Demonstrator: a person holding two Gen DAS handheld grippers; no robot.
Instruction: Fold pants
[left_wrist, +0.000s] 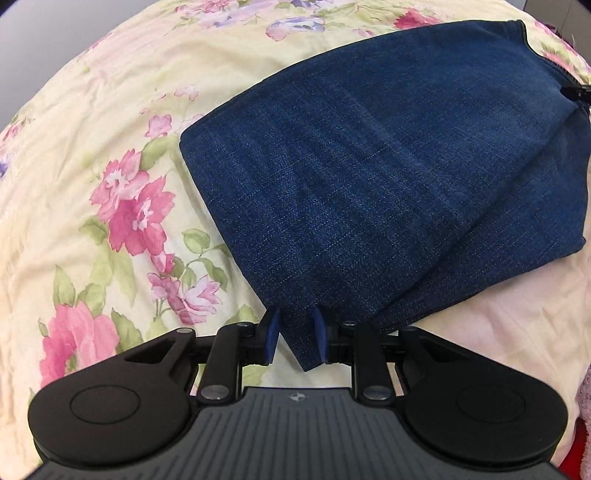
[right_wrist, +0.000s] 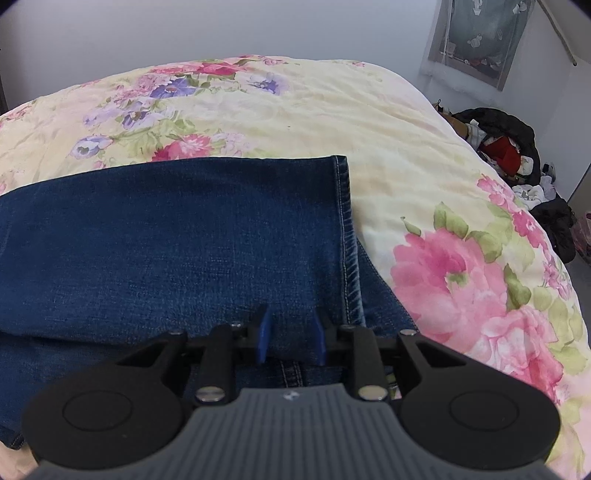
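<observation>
Dark blue denim pants (left_wrist: 369, 177) lie folded on a floral bedspread (left_wrist: 110, 184). In the left wrist view my left gripper (left_wrist: 297, 334) is open, its blue pads on either side of the near corner of the fold. In the right wrist view the pants (right_wrist: 166, 240) fill the lower left, with the stitched leg hem (right_wrist: 345, 229) lying on top. My right gripper (right_wrist: 290, 336) is open just above the denim, left of the hem; nothing is held.
The bedspread (right_wrist: 424, 166) stretches beyond and to the right of the pants. A pile of dark and red clothes (right_wrist: 506, 147) lies on the floor past the bed's right edge. A grey wall and a hanging cloth (right_wrist: 480, 37) stand behind.
</observation>
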